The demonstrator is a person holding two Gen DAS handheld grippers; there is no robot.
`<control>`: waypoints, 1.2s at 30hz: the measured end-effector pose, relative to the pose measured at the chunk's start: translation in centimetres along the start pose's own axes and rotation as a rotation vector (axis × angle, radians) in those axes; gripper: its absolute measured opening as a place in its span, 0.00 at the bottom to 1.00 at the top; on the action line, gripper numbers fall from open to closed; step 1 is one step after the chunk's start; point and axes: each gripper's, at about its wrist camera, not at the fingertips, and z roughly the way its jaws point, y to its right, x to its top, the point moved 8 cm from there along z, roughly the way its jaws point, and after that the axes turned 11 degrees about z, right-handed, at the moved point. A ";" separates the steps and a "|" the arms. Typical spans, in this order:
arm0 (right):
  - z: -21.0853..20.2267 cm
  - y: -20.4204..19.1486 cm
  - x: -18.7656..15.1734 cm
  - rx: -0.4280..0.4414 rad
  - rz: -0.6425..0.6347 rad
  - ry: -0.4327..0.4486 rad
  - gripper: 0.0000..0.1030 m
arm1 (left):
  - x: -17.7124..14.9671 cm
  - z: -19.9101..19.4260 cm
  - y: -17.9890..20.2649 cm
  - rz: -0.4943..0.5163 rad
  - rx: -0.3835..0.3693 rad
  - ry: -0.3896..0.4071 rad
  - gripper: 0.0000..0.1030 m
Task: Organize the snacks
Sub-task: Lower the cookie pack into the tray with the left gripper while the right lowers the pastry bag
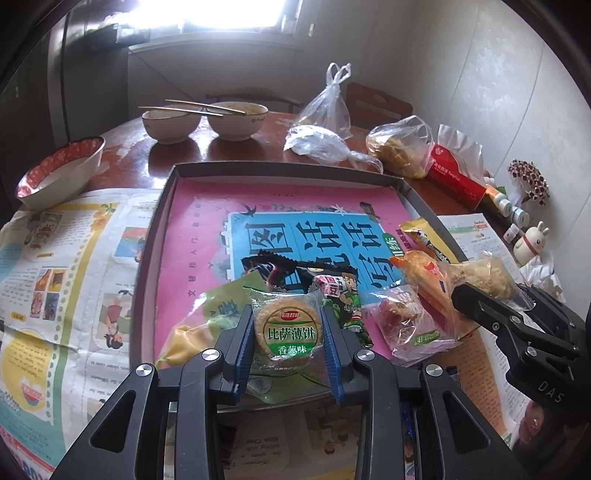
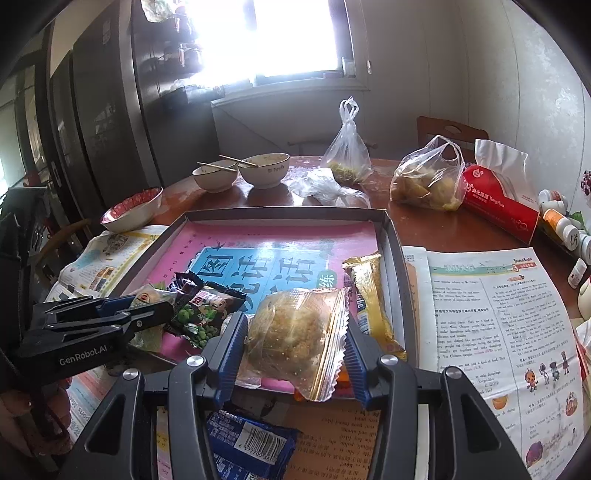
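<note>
Glossy clear-plastic biscuit wrapper (image 1: 286, 332) — glossy wooden table (image 2: 436, 225), paper newspaper (image 1: 55, 277).

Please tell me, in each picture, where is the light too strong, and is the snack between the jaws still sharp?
Left wrist view: the window is blown out white, the straight tray edges bow from the fisheye, yet the round cracker pack label reads sharply. Right wrist view: the window glares and washes the cabinet beside it; the clear-wrapped pastry stays sharp with small reflections.

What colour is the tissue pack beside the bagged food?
Red tissue pack, white tissue poking out; clearest in the right wrist view.
</note>
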 end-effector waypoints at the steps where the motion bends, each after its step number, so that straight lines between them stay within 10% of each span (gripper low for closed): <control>1: 0.1 0.0 0.0 -0.001 -0.001 0.000 0.48 | 0.0 0.1 0.1 0.002 0.001 0.000 0.34; 36: 1.5 -0.4 -0.2 -0.045 -0.033 -0.004 0.54 | 0.3 0.6 0.1 0.003 0.009 0.005 0.34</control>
